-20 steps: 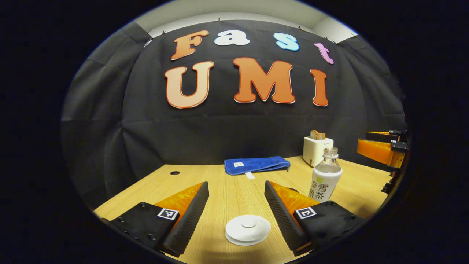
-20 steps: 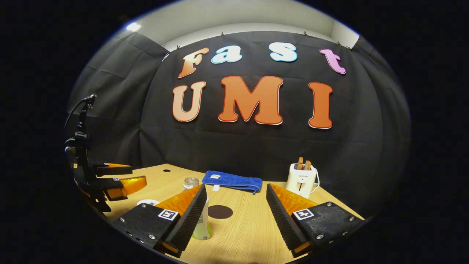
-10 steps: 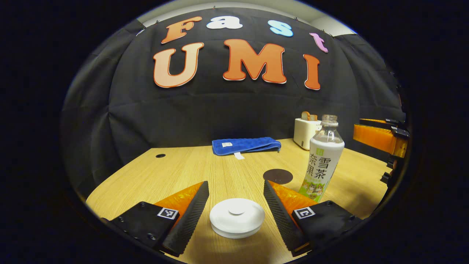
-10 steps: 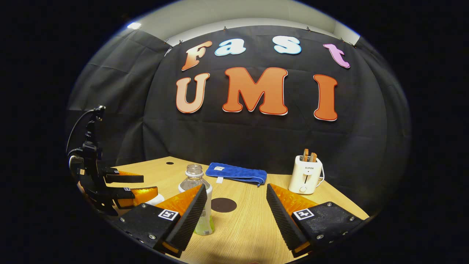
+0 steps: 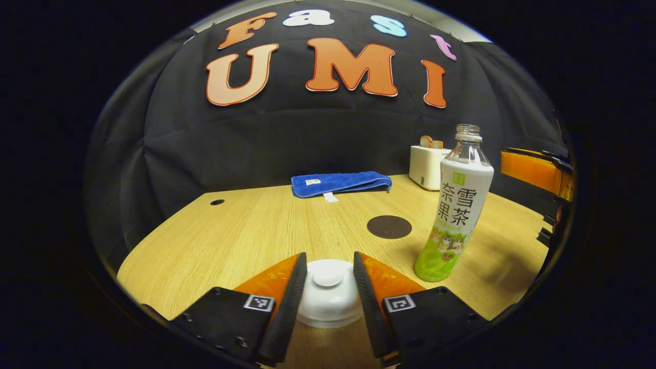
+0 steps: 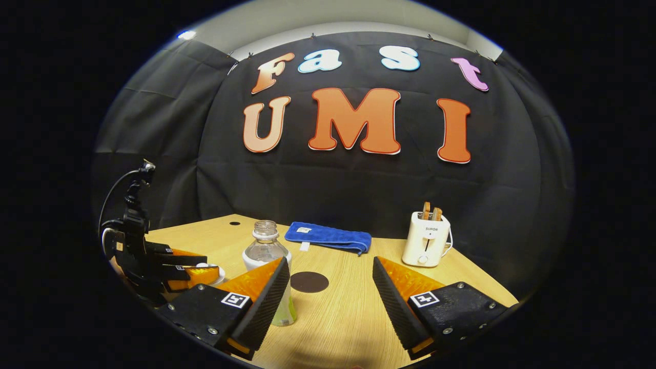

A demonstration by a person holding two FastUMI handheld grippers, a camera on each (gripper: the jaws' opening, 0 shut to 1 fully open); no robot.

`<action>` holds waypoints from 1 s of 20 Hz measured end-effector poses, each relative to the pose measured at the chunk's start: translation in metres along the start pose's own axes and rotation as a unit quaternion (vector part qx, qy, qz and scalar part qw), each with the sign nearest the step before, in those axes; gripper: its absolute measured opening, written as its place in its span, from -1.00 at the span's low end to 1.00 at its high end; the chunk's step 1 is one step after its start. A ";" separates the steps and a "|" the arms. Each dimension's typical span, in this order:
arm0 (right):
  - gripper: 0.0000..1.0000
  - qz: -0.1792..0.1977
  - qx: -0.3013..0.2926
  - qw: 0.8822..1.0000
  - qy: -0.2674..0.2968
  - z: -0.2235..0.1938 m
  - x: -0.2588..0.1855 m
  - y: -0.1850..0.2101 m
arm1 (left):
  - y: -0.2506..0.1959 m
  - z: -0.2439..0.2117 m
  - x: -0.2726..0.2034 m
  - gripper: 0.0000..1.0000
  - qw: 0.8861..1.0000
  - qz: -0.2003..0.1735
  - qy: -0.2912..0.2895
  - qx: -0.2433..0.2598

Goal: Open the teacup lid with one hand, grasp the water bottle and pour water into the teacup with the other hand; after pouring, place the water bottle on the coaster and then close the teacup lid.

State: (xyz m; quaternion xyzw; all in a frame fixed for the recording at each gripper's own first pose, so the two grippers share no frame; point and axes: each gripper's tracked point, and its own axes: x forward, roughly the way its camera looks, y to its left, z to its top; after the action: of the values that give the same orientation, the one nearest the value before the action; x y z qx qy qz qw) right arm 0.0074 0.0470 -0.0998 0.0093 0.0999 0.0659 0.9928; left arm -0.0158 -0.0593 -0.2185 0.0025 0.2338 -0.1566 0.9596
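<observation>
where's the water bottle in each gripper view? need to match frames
Left gripper view: water bottle stands right of centre, right of the coaster.
Right gripper view: water bottle sits lower left, partly behind this gripper's own left finger, left of the coaster.
Shared landmark: blue towel at the table's far edge.

Your booth lit from overhead: bright spot on ceiling, upper left in right gripper view. Counter evenly bright, wood grain sharp. Your bottle throws soft shadow to its right in left gripper view; glare on its clear neck. Cloth wall dim, folds readable. Strong fisheye bending at edges: counter rim curves, wall bows. Your near gripper bases slightly soft, dark at lower rim. No motion blur.
</observation>
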 end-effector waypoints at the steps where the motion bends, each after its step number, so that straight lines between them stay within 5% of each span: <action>1: 0.95 0.000 0.000 1.000 0.000 0.000 0.000 0.000 | 0.000 0.000 0.001 0.18 1.000 0.001 0.001 0.005; 6: 0.95 0.004 -0.005 1.000 0.002 -0.002 0.000 0.002 | 0.002 0.005 0.003 -0.05 1.000 0.011 -0.002 0.010; 8: 0.95 0.010 -0.007 1.000 0.004 -0.004 0.000 0.007 | 0.004 0.004 0.004 -0.36 1.000 0.014 -0.002 -0.007; 20: 0.96 0.071 -0.026 0.997 0.024 -0.015 0.009 0.056 | 0.048 0.034 -0.014 -0.39 0.996 0.063 -0.052 -0.029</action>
State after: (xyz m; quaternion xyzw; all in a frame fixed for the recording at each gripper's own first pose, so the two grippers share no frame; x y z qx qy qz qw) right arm 0.0061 0.1037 -0.1147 -0.0110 0.1206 0.1393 0.9828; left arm 0.0018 -0.0125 -0.1852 -0.0183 0.1872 -0.0887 0.9781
